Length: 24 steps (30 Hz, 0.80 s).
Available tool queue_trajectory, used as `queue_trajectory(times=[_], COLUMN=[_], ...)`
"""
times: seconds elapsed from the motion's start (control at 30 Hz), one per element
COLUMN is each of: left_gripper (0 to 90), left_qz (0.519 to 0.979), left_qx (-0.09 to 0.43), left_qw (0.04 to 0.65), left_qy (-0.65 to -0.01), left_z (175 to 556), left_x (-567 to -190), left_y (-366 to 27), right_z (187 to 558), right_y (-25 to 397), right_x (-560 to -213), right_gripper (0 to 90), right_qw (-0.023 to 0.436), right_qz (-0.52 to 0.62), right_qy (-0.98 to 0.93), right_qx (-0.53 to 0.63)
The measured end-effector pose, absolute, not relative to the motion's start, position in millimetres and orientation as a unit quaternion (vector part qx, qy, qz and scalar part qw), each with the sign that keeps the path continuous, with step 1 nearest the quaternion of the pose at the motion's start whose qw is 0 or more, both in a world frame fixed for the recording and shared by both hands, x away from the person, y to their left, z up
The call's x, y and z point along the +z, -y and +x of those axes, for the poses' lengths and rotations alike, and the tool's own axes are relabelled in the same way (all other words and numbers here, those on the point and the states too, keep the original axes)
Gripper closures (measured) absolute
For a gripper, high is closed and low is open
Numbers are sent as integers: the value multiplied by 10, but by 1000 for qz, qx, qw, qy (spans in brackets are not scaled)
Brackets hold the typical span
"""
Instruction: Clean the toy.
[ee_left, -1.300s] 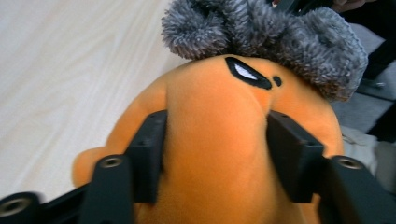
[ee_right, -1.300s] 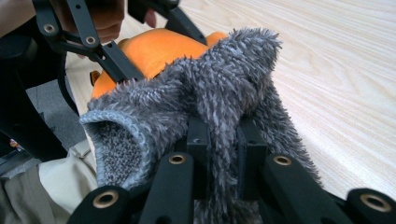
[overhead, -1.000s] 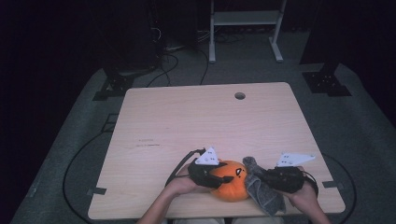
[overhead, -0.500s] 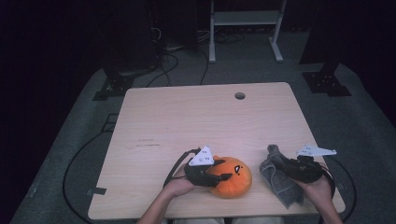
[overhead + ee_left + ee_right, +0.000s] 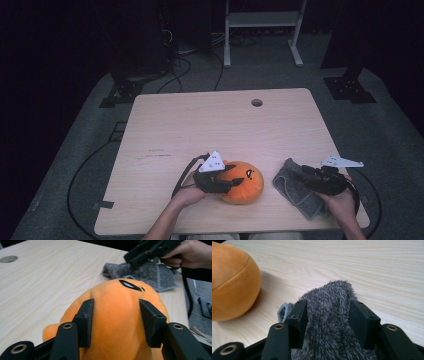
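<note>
At the near edge of a light wooden table (image 5: 200, 125), a person's left hand (image 5: 187, 194) works the left gripper (image 5: 234, 181), whose two black jaws press against either flank of an orange plush toy (image 5: 245, 182); in the left gripper view the jaws bracket the toy's rounded body, its black stitched mark facing up. To the right, apart from the toy, the right hand (image 5: 340, 202) holds the right gripper (image 5: 306, 173), its jaws pinching a raised fold of a grey fuzzy cloth (image 5: 295, 187) that otherwise lies on the tabletop close to the table's right corner. Farther off, a round cable hole (image 5: 256, 102) sits near the table's far edge. Beyond the table, a white metal stand (image 5: 262, 20) rises from the dim grey floor (image 5: 390, 130).
</note>
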State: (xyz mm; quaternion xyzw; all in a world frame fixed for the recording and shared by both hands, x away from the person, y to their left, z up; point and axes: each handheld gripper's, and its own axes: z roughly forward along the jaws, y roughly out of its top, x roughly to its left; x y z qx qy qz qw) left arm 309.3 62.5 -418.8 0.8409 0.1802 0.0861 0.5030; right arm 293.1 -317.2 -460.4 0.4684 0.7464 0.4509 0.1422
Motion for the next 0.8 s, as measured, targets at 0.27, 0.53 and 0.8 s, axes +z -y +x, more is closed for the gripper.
queue_trajectory(times=[0.27, 0.53, 0.8], left_gripper=[506, 503, 478], left_qz=[838, 828, 822], left_qx=[147, 185, 186], left_qw=[480, 466, 459], left_qy=[-216, -251, -280], left_z=[3414, 3670, 3836], left_x=[-4118, -4064, -4157], left_y=[-683, -668, -721], right_z=[2933, 2947, 2945], right_y=[3182, 3148, 3142], right_x=[-4590, -4591, -4594], right_gripper=[466, 449, 442], right_qw=[134, 130, 129], right_qz=[462, 455, 456], right_qy=[-744, -747, -748], right_qx=[464, 466, 465])
